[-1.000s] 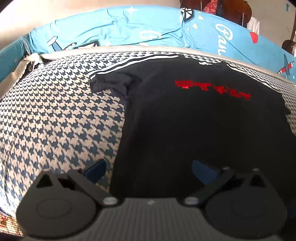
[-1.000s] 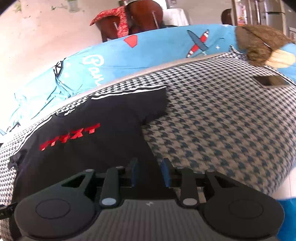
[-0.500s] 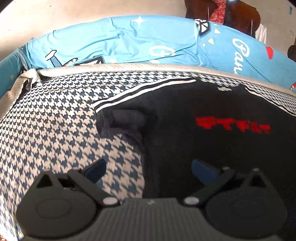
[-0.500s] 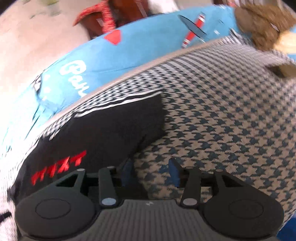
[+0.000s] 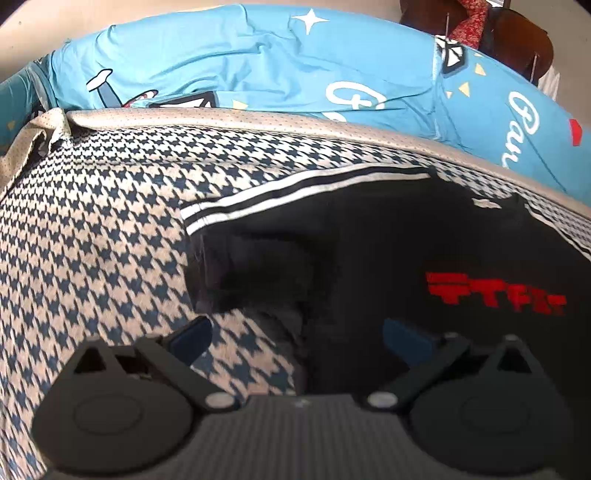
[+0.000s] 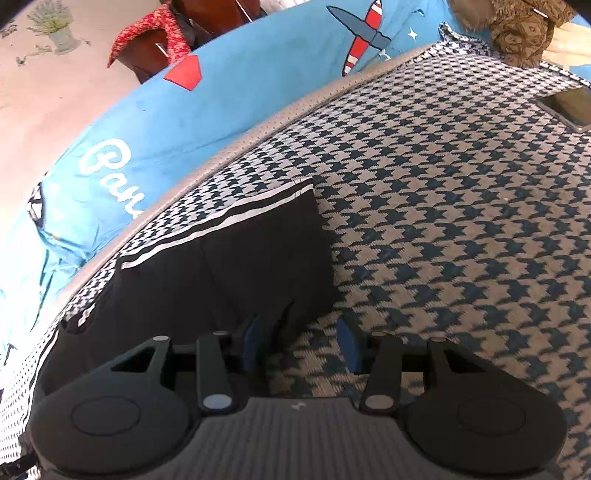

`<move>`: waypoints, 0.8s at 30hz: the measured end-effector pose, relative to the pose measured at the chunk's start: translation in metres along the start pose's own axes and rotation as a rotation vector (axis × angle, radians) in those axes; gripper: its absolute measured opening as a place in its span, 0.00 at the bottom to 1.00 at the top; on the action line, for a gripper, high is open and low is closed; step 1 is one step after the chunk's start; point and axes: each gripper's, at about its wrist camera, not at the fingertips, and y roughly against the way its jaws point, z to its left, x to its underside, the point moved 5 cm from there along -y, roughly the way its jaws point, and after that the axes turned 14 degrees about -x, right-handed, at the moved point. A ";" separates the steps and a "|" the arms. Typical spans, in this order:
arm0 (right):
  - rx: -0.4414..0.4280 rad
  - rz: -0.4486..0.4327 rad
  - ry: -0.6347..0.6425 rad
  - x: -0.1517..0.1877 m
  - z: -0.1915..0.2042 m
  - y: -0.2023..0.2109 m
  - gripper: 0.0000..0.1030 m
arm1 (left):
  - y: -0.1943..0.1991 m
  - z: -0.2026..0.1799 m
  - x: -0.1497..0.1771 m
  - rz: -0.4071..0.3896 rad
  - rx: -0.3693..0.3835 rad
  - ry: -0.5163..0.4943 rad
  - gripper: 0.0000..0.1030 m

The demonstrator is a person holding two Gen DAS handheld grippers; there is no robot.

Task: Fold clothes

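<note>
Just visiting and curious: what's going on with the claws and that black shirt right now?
Left claw open, empty, at sleeve edge. Right claw open, just widened, nothing gripped. Black shirt flat on houndstooth bed cover, unfolded. Nothing in the way.

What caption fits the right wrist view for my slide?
Open right tool above the sleeve edge of a black T-shirt spread on a houndstooth cover.

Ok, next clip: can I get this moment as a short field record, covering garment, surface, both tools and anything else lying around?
garment: black T-shirt with red print, spread flat, white-striped sleeves out
surface: houndstooth cover
left tool: open, over the sleeve edge, nothing gripped
right tool: open, jaws just widened, at the other sleeve's lower corner, nothing gripped
behind: blue printed sheet
other: phone, stuffed toy
</note>
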 end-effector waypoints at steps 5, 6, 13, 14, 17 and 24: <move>0.029 -0.025 -0.008 -0.007 0.000 -0.017 0.45 | -0.014 0.004 -0.006 0.018 -0.019 0.005 1.00; 0.028 -0.029 0.001 -0.008 0.002 -0.020 0.45 | -0.017 0.005 -0.006 0.021 -0.025 0.006 1.00; 0.091 -0.043 0.074 -0.011 0.007 -0.034 0.08 | -0.035 0.010 -0.011 0.060 -0.027 0.044 1.00; 0.098 -0.050 0.076 -0.012 0.007 -0.033 0.07 | -0.036 0.009 -0.012 0.059 -0.029 0.045 1.00; 0.140 -0.097 0.081 -0.019 0.002 -0.027 0.05 | -0.041 0.008 -0.014 0.049 -0.053 0.033 1.00; 0.178 -0.115 0.012 -0.026 -0.008 -0.024 0.05 | -0.052 0.013 -0.019 0.018 -0.151 0.010 1.00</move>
